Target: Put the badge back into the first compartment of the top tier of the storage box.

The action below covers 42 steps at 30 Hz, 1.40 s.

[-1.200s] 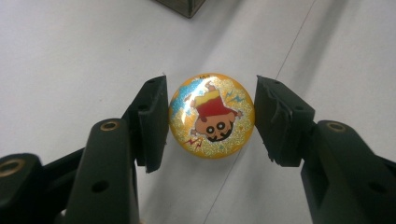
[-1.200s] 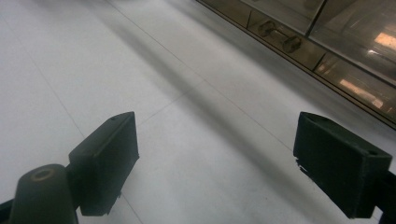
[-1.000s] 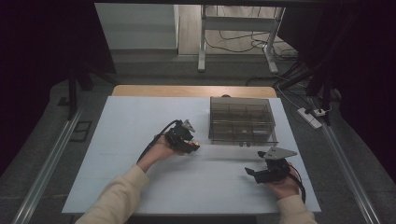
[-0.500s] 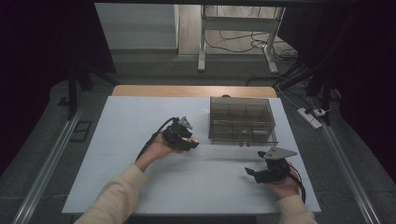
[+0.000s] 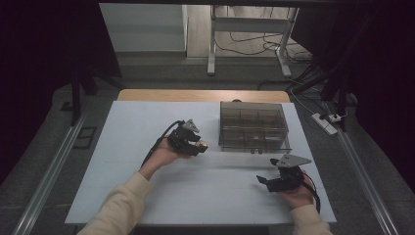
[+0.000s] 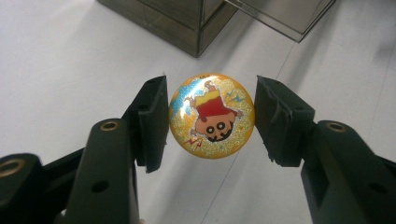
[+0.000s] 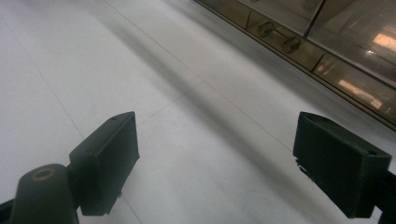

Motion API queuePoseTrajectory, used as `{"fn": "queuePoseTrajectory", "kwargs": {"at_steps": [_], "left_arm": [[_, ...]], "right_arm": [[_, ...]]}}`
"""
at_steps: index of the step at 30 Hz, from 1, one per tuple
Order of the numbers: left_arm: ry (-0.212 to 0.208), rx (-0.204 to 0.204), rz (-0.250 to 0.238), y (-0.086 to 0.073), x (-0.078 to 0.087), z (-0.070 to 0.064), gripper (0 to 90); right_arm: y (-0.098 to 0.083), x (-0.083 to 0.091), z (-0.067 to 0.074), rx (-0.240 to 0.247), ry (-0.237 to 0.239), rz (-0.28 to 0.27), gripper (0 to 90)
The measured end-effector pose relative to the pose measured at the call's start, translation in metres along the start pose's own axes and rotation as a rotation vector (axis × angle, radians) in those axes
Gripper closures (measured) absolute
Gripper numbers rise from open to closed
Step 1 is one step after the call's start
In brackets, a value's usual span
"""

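Badge: round badge (image 6: 211, 115) with a glittery orange face and a cartoon figure, sitting between the left gripper's fingers (image 6: 152, 122), just left of the box's near left corner.
Left gripper: left gripper (image 5: 197, 144) near the middle of the desk (image 5: 127, 127); one finger touches the badge's rim, a thin gap shows at the other, so a firm grasp cannot be told.
Right gripper: right gripper (image 5: 266, 179) at the near right, fingers (image 7: 110, 159) spread wide, grasping nothing.
Box: clear compartment box (image 5: 252, 126) at the far right.
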<state>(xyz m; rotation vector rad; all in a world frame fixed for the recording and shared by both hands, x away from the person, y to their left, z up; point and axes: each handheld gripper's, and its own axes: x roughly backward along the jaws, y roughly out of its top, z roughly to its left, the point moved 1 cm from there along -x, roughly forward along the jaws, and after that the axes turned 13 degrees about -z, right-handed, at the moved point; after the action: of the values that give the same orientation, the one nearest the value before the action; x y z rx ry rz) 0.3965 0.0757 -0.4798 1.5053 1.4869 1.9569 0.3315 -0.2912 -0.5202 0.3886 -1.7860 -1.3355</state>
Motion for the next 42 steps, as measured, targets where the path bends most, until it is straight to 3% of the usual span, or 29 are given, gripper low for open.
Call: {"fn": "queuePoseTrajectory", "kwargs": {"at_steps": [23, 42], "left_arm": [[0.012, 0.024, -0.114, 0.012, 0.026, 0.001, 46.3], [-0.014, 0.036, -0.197, 0.021, 0.037, -0.003, 46.3]], "right_arm": [[0.000, 0.000, 0.000, -0.003, 0.002, -0.002, 14.3], [0.000, -0.001, 0.001, 0.000, 0.000, 0.000, 14.3]]}}
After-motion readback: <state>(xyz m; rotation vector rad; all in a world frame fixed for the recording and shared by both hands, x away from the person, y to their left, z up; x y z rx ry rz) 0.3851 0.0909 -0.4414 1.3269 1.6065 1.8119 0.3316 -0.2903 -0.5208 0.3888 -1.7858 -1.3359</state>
